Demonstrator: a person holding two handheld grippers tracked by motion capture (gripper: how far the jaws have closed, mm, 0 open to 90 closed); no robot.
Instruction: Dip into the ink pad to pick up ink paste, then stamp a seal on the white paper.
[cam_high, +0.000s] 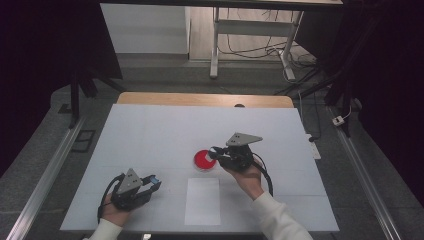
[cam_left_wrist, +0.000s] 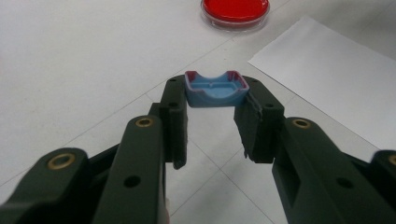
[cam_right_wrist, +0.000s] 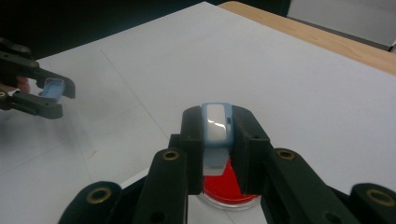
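At the left of the high view, the person's left hand (cam_high: 114, 212) is resting low on the white bench (cam_high: 150, 135), holding the left tool (cam_high: 154, 184) just above the surface. In the left gripper view, that tool is pinching a small blue cap (cam_left_wrist: 215, 88), open side up, with a reddish tinge along its rim; the two jaw tips are pressing on its opposite ends, and the cap is sitting clear of the bench. The tool is pointing toward the middle of the bench, where a white sheet of paper (cam_high: 202, 201) is lying flat near the front edge.

Just beyond the paper's far end, a round petri dish (cam_high: 204, 160) with a red filling is standing on the bench. The left gripper view is showing the same dish (cam_left_wrist: 235, 11) ahead of the cap, and the paper (cam_left_wrist: 327, 79) to the right of it.

To the right of the dish, the person's right hand (cam_high: 247, 175), in a white sleeve (cam_high: 275, 217), is holding the right tool (cam_high: 214, 152) with its tips reaching over the near right edge of the dish. In the right gripper view, this tool is pinching a pale blue piece with a glossy white face (cam_right_wrist: 215, 128), clamped upright between the jaws and hanging directly above the red dish (cam_right_wrist: 229, 189). Whether the piece is touching the dish cannot be told. At the far left of that view, the left tool (cam_right_wrist: 56, 93) is appearing with its blue cap (cam_right_wrist: 51, 88).
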